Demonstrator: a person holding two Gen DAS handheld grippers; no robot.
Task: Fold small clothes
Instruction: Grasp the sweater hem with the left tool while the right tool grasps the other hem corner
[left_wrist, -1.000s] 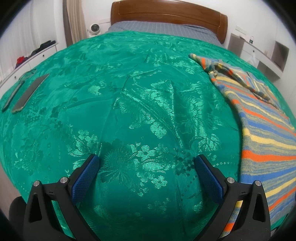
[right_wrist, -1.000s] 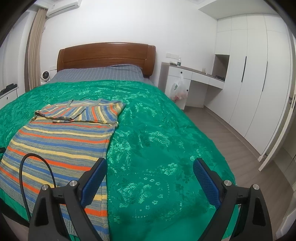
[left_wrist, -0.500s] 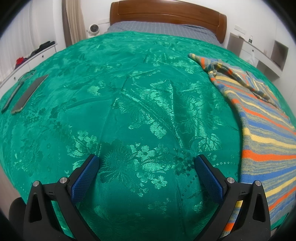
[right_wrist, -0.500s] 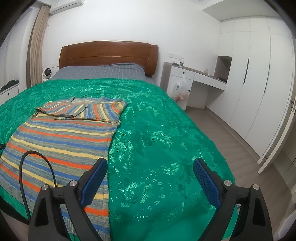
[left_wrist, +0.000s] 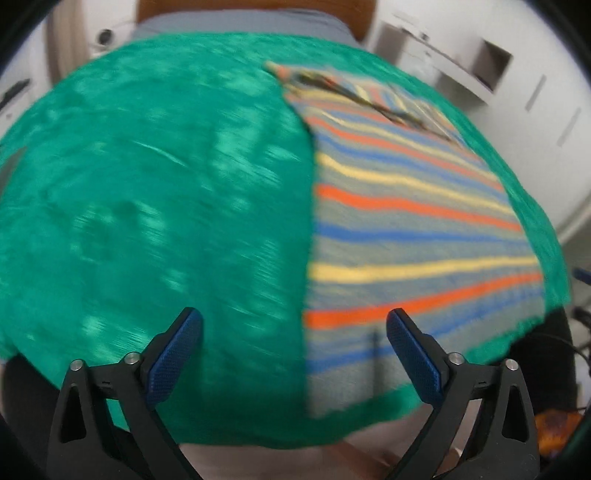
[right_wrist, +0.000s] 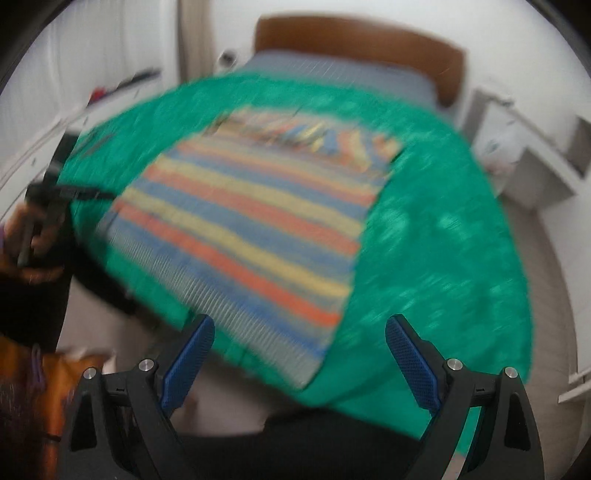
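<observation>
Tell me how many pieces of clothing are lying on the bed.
1: a striped sweater lies flat on the green bedspread, near the foot edge. Blur may hide smaller items.

Striped garment (left_wrist: 406, 221) (orange, yellow, blue, grey) on green bedspread (left_wrist: 166, 184).

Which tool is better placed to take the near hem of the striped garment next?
Probably the left tool: the striped garment has its near left corner lying between its open blue pads, which have just been closing. The right tool is also open, with the hem's right corner just beyond it, so it is close behind.
</observation>
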